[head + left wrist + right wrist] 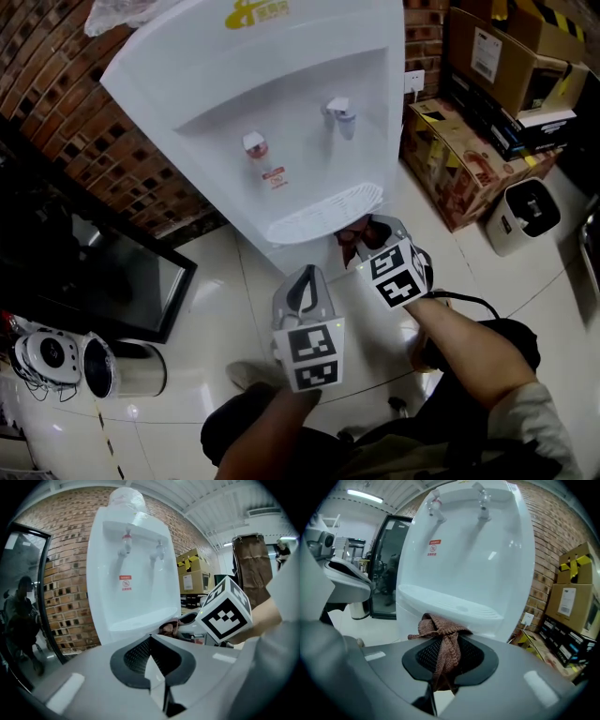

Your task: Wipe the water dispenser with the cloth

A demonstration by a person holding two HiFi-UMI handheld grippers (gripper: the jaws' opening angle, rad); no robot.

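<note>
Straight ahead of both grippers, the water dispenser (281, 103) is standing against a brick wall (56, 94). Its white front is looking smooth and hard, so a wipe should be gliding over it easily. Just beyond the tips of the right gripper (367, 232), the drip tray (323, 214) is jutting out at the foot of the recess. As a thin slotted shelf, it probably needs lighter pressure than the body panels.

Beside and slightly behind the right gripper, the left gripper (302, 289) is pointing at the dispenser's lower front. Its jaws are sitting together with nothing between them.

The right gripper is pinching the cloth (440, 634) between nearly closed jaws. That brown knitted rag is bunching at the jaw tips, near the tray's front edge, with a wad sticking out forward and a tail hanging down between the pads. It is looking soft, light and floppy. Whether it is touching the dispenser I cannot tell. Gripping it by the gathered middle seems sound, though a fuller wad forward would be keeping the hard jaw tips off the plastic.

Above that gripper, the red tap (254, 145) and blue tap (339, 112) are sticking out. They are looking small and likely fragile, so wiping round them is calling for care.
</note>
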